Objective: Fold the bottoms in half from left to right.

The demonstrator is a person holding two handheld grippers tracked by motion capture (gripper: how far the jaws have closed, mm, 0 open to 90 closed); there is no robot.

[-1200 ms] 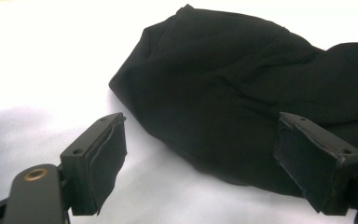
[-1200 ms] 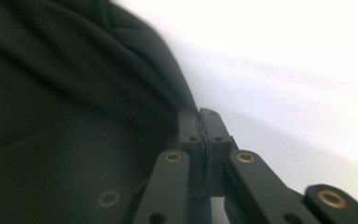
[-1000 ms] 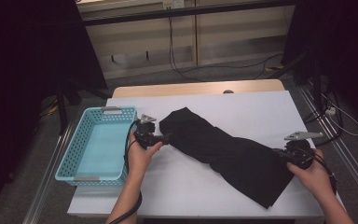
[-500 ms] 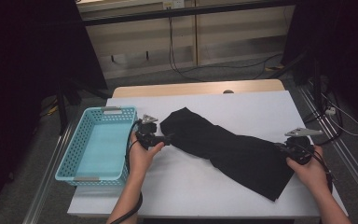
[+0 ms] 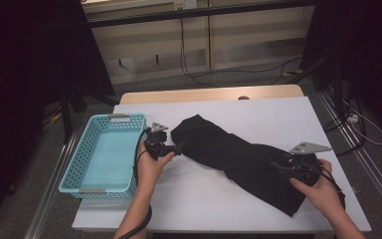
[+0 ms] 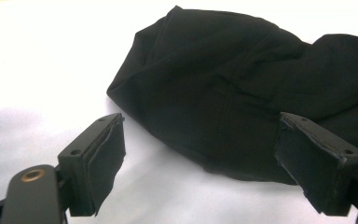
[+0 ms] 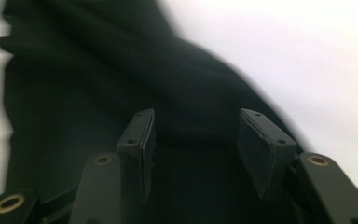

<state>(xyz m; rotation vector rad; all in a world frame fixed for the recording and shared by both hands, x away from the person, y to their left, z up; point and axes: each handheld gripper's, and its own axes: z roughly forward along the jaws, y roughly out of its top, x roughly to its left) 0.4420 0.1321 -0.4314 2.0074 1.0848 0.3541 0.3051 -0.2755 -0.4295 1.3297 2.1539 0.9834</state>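
The black cloth runs far-left to near-right, its near-right end under the just-opening, empty right gripper; the left gripper gapes.

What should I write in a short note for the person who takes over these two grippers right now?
Left gripper: open, at the upper end of the black cloth, not gripping it.
Right gripper: jaws have just been opening over the cloth's lower end; pads apart, nothing pinched.
Cloth lies stretched diagonally across the white table; the blue basket stands at its left.
Done: cloth laid out.
Left: probably fold it and put it in the basket.
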